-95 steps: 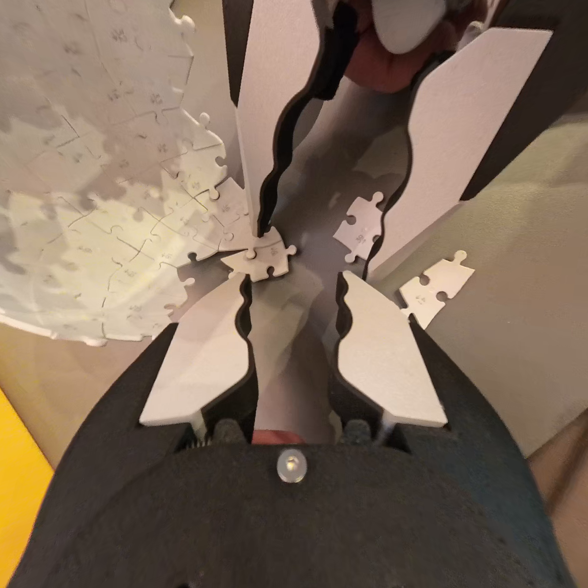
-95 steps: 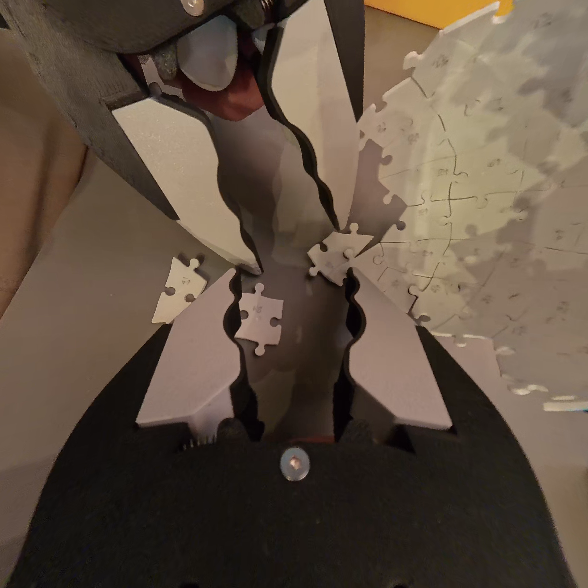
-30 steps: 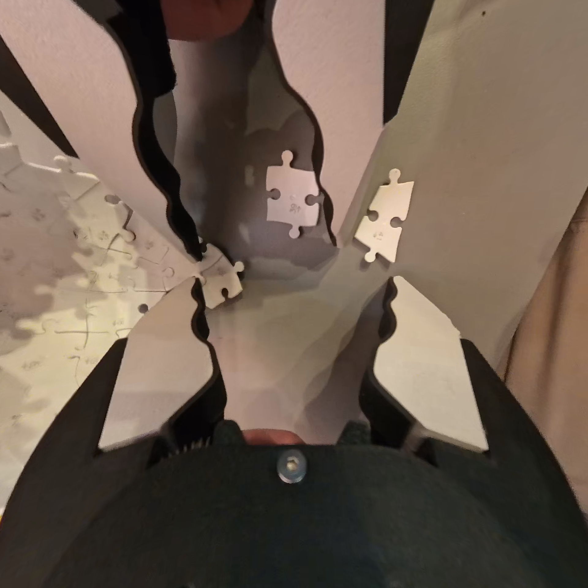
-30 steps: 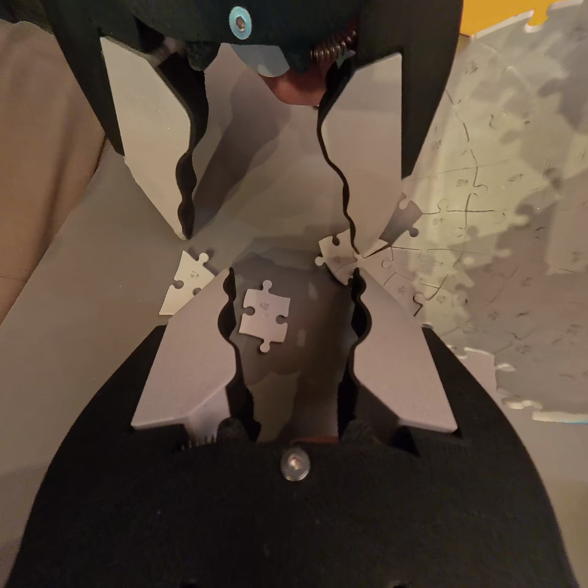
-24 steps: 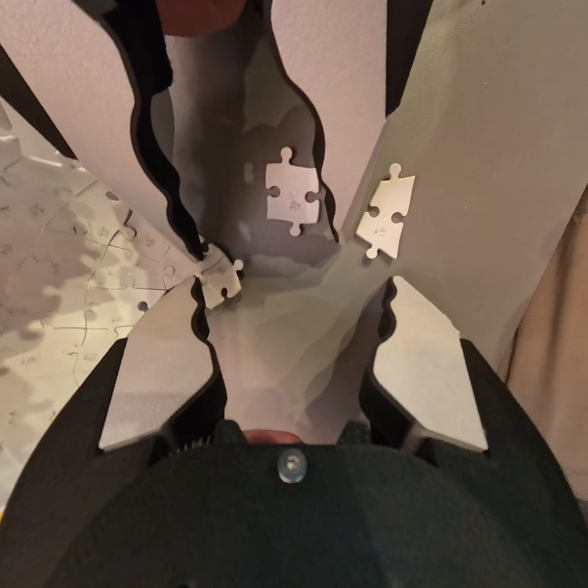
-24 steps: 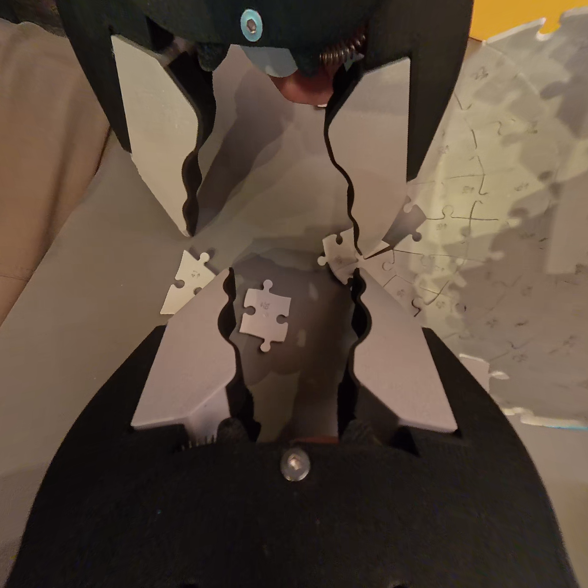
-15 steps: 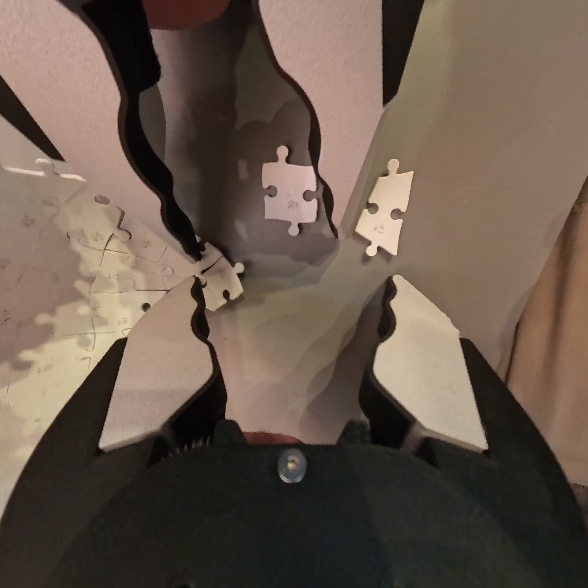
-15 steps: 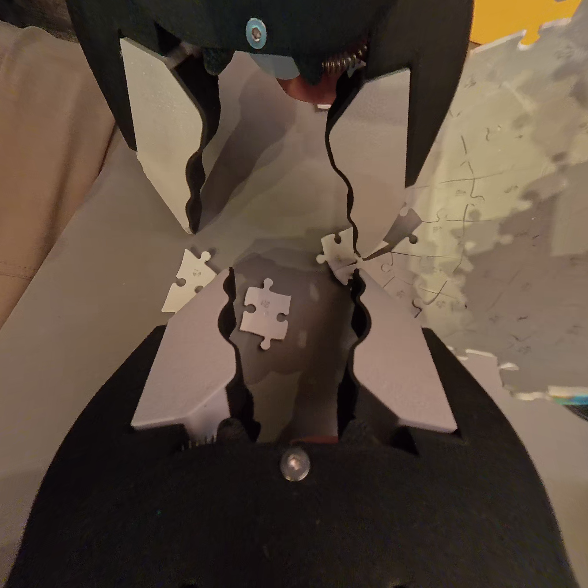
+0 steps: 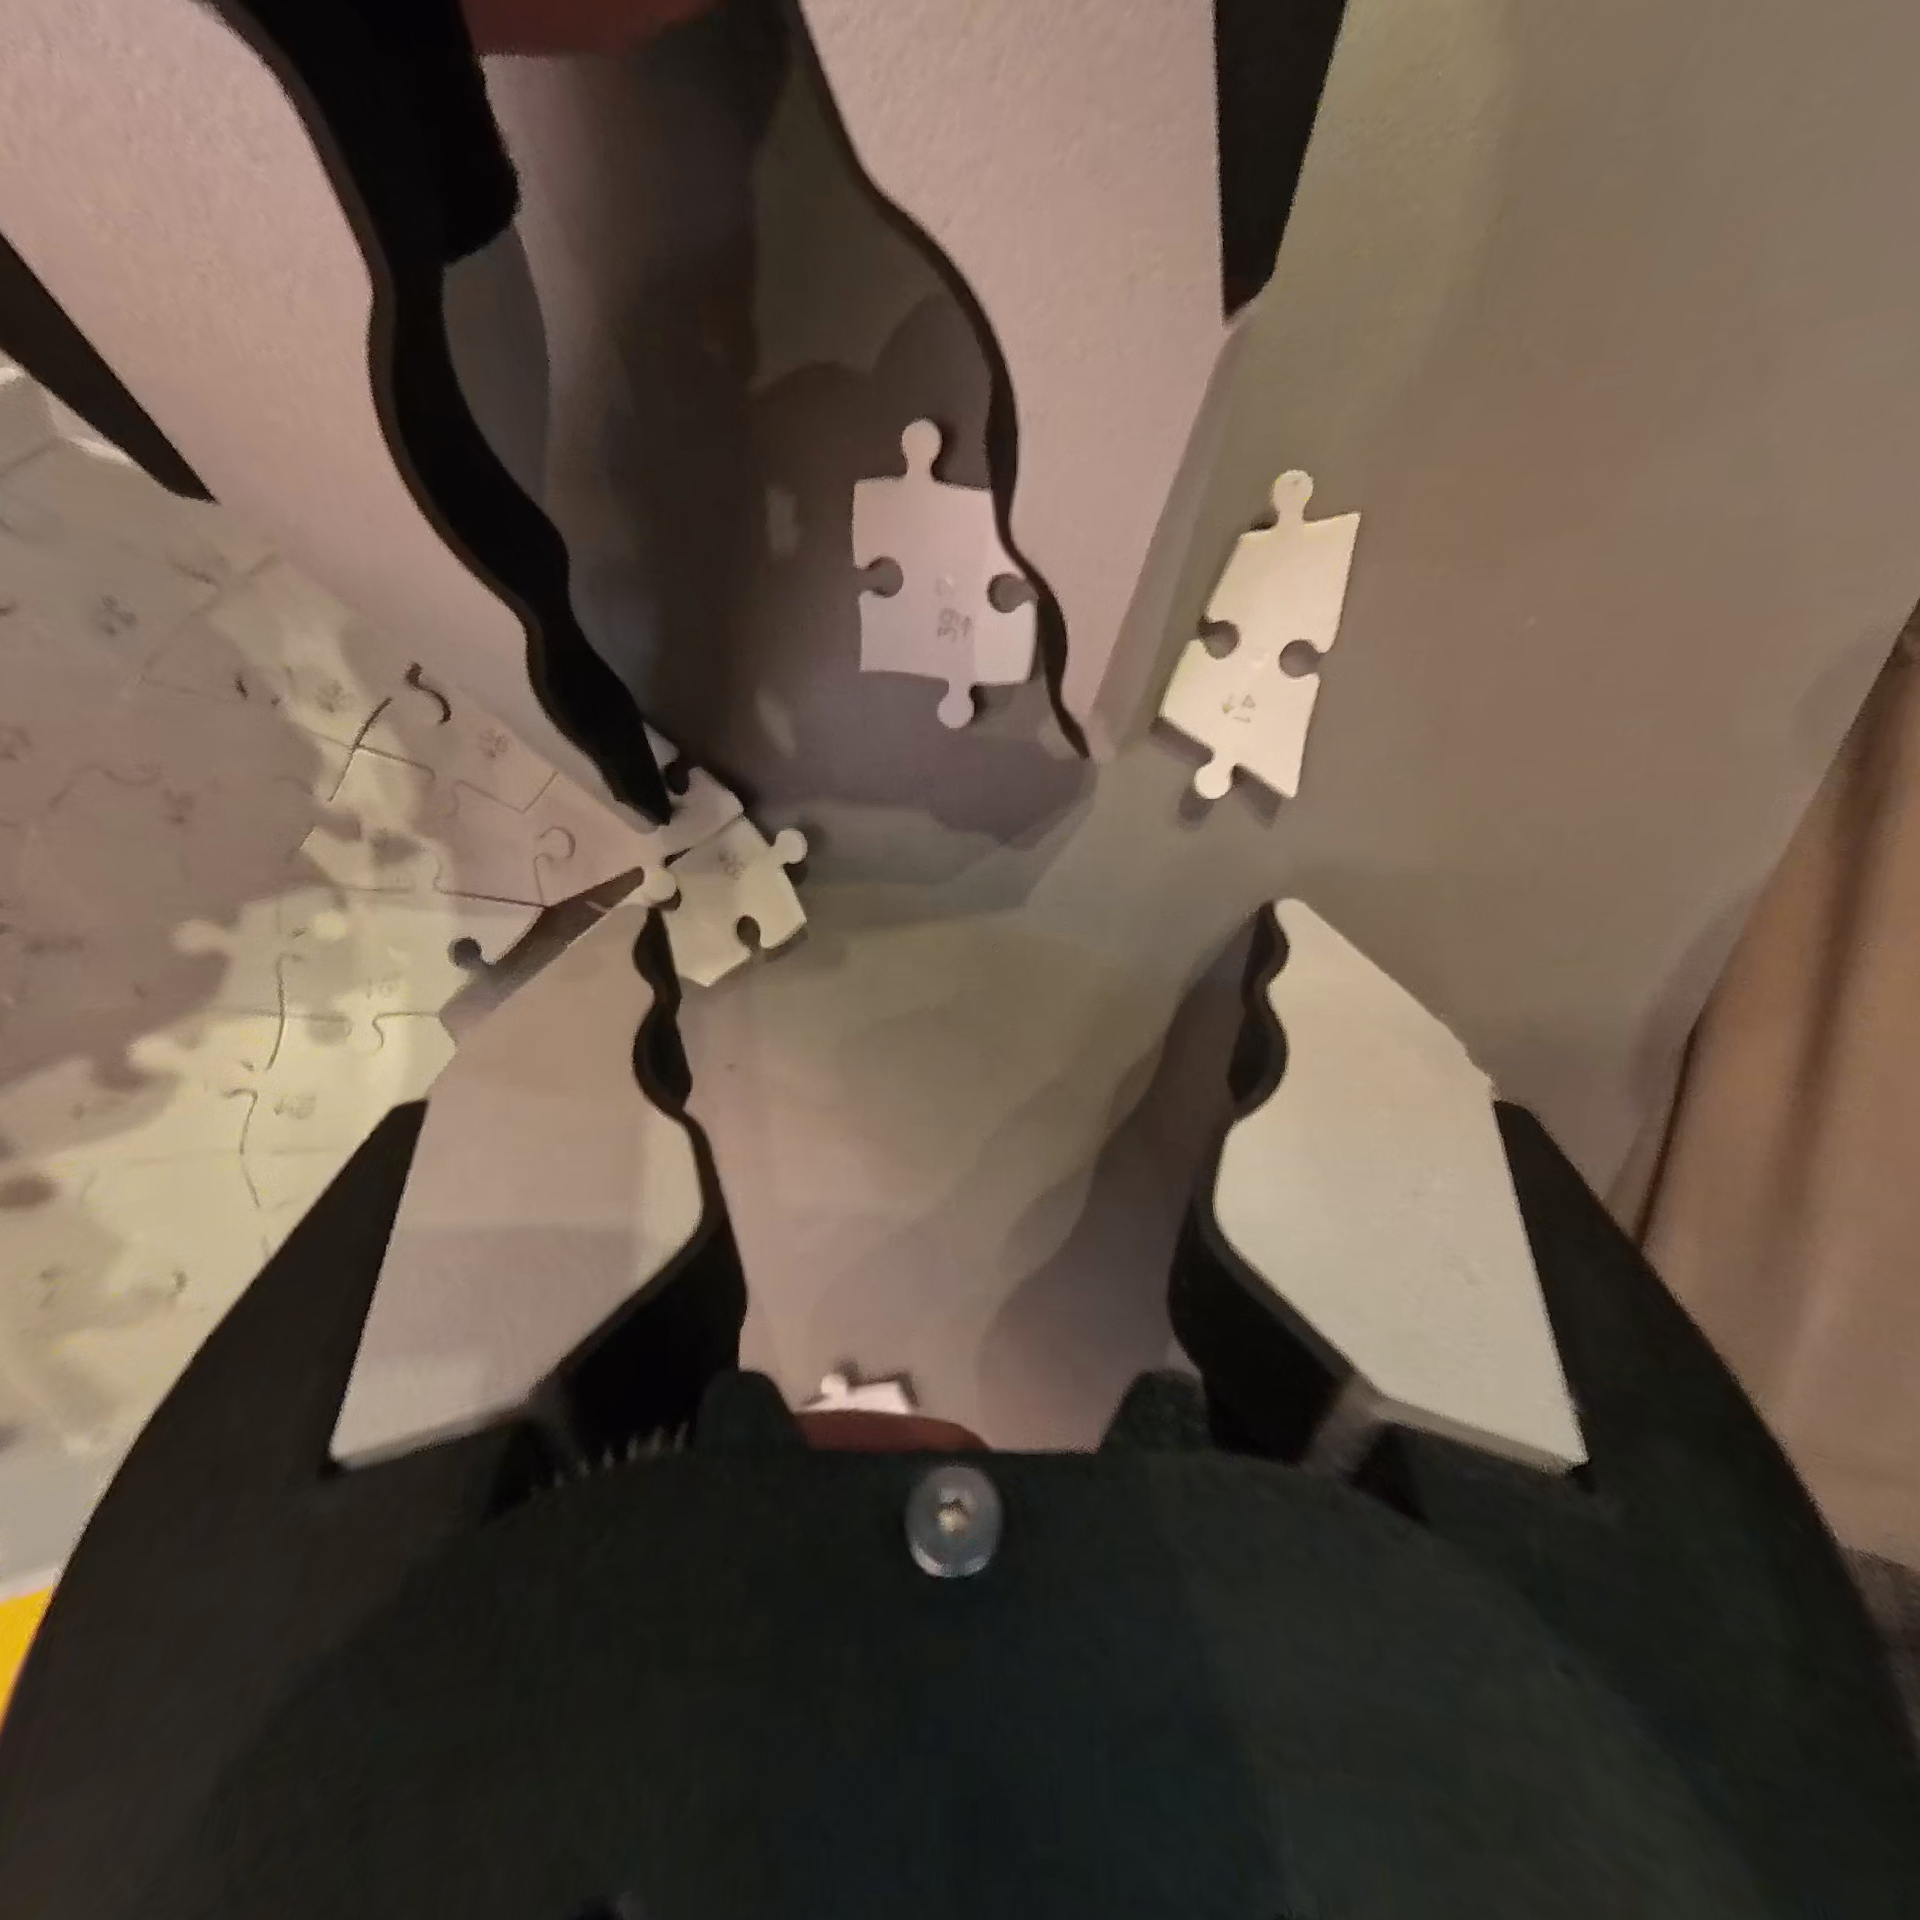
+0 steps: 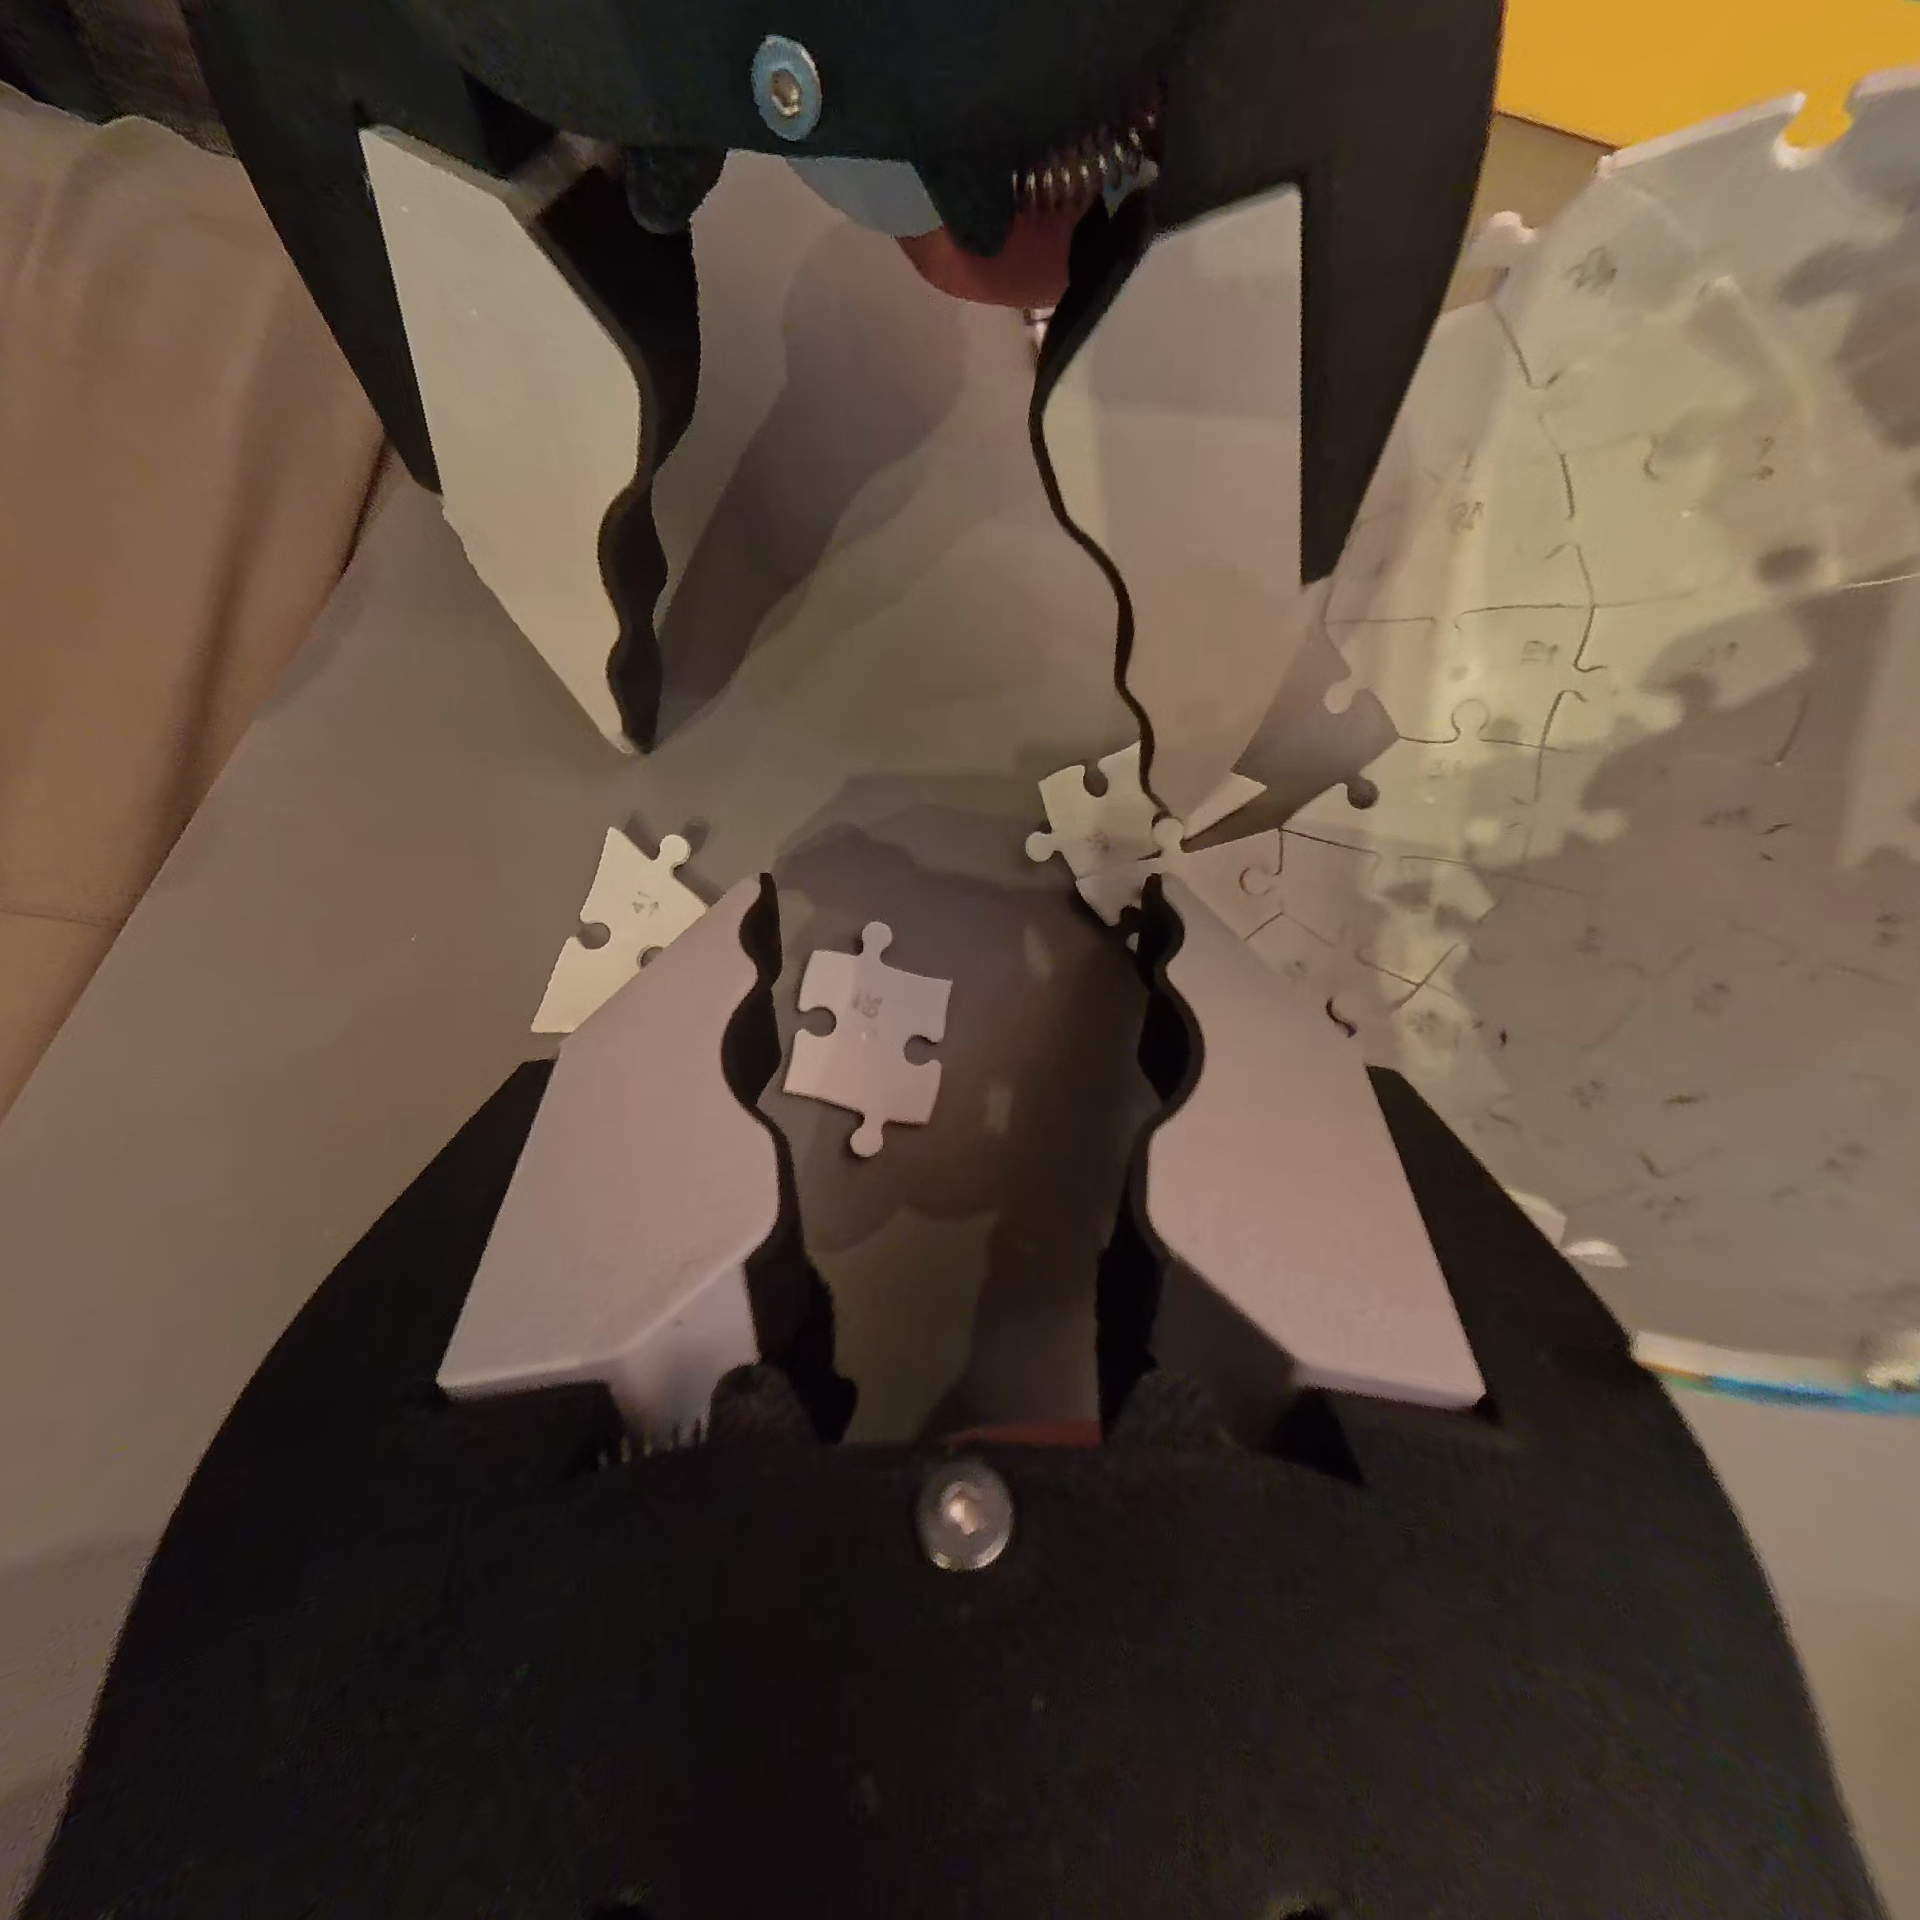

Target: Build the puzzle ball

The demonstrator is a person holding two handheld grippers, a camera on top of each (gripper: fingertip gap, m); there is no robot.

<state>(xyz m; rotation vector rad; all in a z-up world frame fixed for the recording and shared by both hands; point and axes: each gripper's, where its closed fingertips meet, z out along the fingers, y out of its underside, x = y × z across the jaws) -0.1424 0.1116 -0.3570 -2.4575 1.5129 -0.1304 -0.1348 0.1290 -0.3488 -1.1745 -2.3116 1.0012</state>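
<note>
The half-built puzzle ball (image 9: pixel 208 935), a pale curved shell of joined pieces, lies at the left of the left wrist view and at the right of the right wrist view (image 10: pixel 1610 831). One white piece (image 9: pixel 738 904) sits at its rim and also shows in the right wrist view (image 10: pixel 1091 831). My left gripper (image 9: pixel 956 920) is open, with its left fingertip against this piece. My right gripper (image 10: pixel 956 894) is open and faces it, with its right fingertip touching the same piece from the other side. Neither gripper is shut on anything.
Two loose white pieces lie on the grey mat (image 9: pixel 1558 520): one between the right gripper's fingers (image 10: pixel 873 1029) and one outside them (image 10: pixel 623 935). Both show in the left wrist view (image 9: pixel 940 613) (image 9: pixel 1257 665). A beige surface (image 10: pixel 156 520) borders the mat. Something yellow (image 10: pixel 1662 62) lies behind the ball. Less than 4 cm separates the two grippers' tips.
Since 3.2 s ago the left gripper has opened wider and both grippers have shifted. Over the last second the fingertips stay on the rim piece while the ball shell tilts slightly.
</note>
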